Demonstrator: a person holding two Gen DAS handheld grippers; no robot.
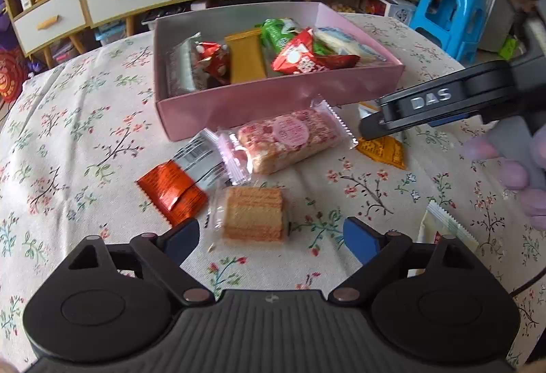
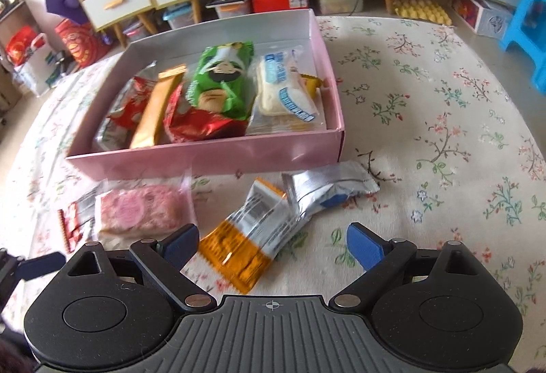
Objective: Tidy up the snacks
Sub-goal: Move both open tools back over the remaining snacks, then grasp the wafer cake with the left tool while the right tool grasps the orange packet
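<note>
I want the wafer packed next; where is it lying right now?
In the left wrist view, the wafer lies on the floral tablecloth between the open jaws, outside the pink box, just below the pink-wrapped bar.

left tongs (image 1: 271,238) open | wafer pack (image 1: 252,217) between tips | pink box (image 1: 273,96) beyond

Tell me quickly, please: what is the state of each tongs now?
Left tongs: open, holding nothing, above the wafer pack.
Right tongs: open, holding nothing, above the orange packet.

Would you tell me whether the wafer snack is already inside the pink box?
No, the wafer snack lies on the tablecloth outside the pink box.
</note>
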